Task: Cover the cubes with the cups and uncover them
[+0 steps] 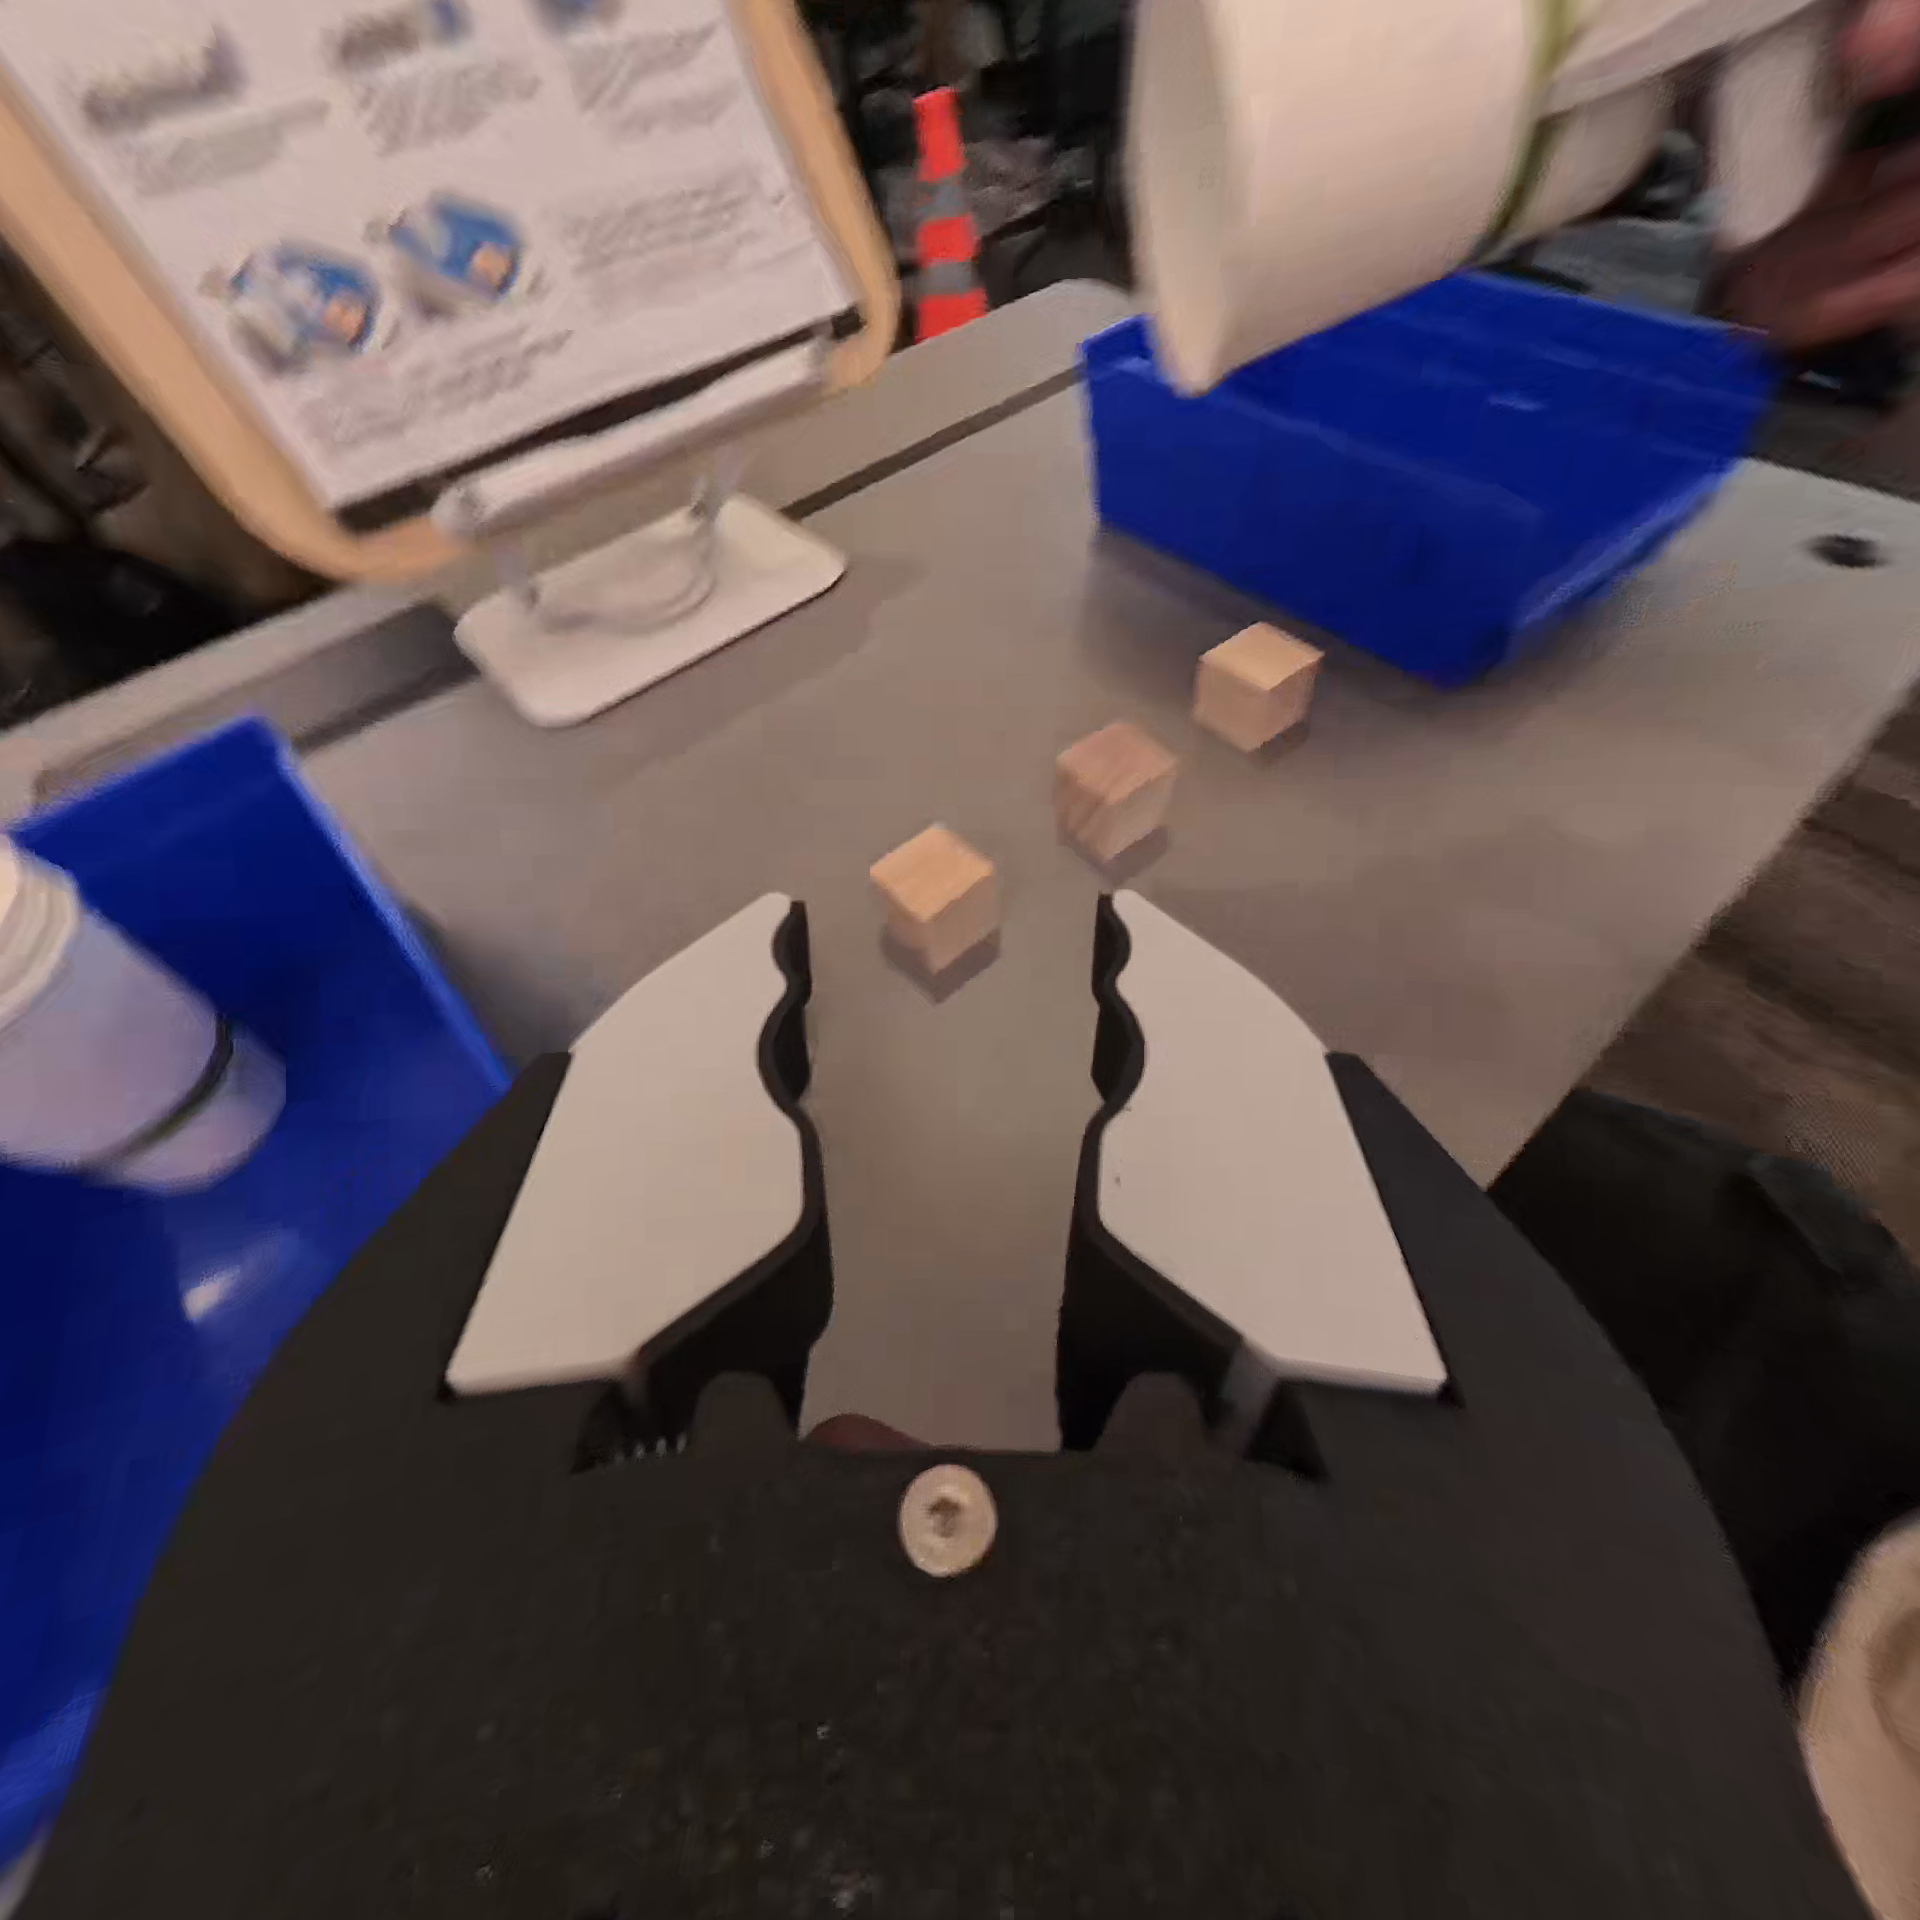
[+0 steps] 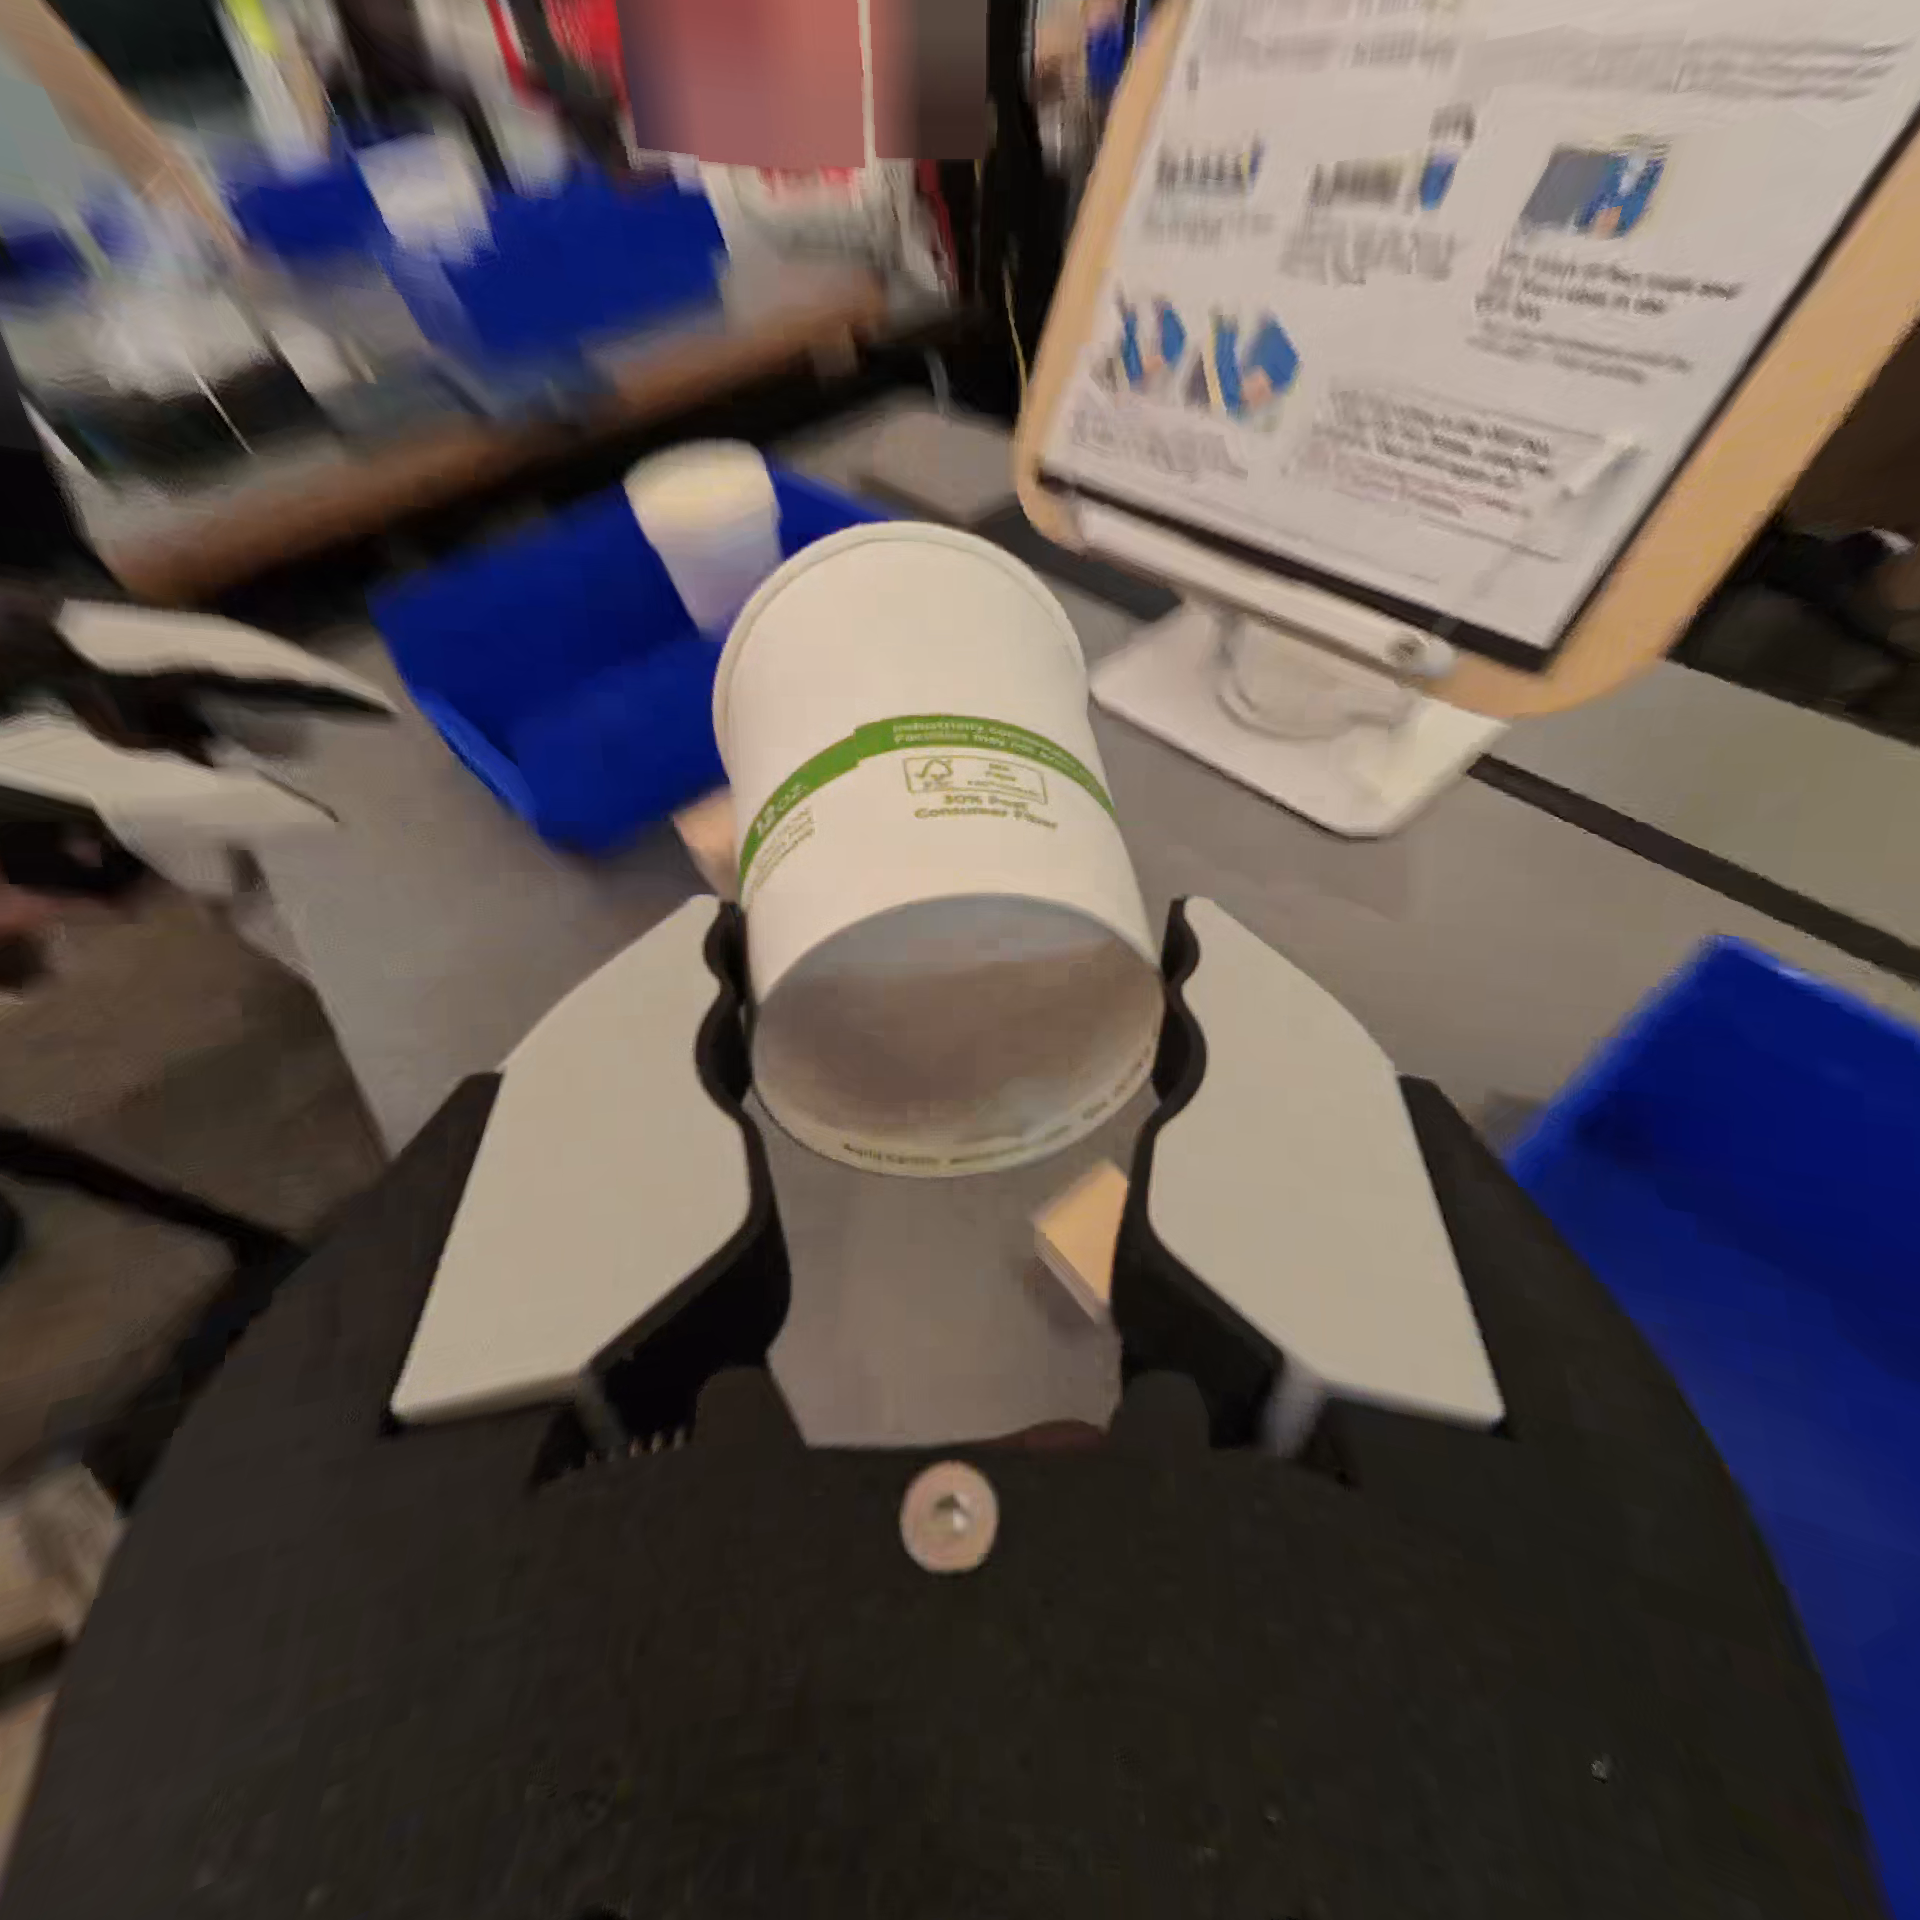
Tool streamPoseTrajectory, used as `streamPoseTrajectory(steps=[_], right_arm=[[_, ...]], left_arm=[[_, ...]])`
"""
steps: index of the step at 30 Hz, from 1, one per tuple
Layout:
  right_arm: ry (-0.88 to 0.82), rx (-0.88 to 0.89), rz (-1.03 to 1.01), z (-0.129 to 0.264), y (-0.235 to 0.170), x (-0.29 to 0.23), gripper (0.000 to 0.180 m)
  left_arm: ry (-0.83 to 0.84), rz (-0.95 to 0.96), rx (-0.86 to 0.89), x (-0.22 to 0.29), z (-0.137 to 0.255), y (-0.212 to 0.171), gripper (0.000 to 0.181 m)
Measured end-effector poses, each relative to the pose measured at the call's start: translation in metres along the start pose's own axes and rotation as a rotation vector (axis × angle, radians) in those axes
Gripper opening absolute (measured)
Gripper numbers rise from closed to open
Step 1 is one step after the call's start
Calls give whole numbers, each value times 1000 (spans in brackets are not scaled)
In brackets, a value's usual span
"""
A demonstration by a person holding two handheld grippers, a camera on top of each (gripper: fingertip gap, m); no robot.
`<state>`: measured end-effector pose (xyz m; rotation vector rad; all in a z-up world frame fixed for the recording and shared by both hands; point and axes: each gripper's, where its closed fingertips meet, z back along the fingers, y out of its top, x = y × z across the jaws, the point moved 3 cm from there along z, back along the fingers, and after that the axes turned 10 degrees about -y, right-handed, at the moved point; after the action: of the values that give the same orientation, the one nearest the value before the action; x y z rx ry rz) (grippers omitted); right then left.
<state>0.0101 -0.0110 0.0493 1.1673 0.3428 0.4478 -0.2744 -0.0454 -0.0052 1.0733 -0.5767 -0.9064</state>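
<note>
1. Left gripper (image 1: 948,909), lower centre of the left wrist view: fingers spread and empty above the grey worktop (image 1: 644,831).
2. Three small pale wooden cubes (image 1: 1115,789) lay uncovered in a diagonal row at centre frame, apart from one another.
3. Right gripper (image 2: 948,914) pinched a white paper cup with a green band (image 2: 914,790), held sideways at centre of the right wrist view.
4. Blue plastic bin (image 1: 1403,488), upper right, stood just beside the farthest cube.
</note>
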Motion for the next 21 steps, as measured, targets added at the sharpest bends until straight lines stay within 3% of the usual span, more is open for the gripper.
streamPoseTrajectory(steps=[3,5,11,14,21], right_arm=[[-62,-326,331,4,-9,28,77],[-43,-540,502,0,-19,33,77],[-37,-1015,818,-35,-59,30,77],[0,-1120,828,-51,-78,26,77],[32,-1160,822,-77,-103,29,77]], left_arm=[[93,84,-3,7,-5,-41,52],[64,109,13,21,-8,-60,50],[41,61,-49,35,-19,-77,51],[-19,96,-36,43,-22,-76,51],[-51,100,-54,49,-24,-80,51]])
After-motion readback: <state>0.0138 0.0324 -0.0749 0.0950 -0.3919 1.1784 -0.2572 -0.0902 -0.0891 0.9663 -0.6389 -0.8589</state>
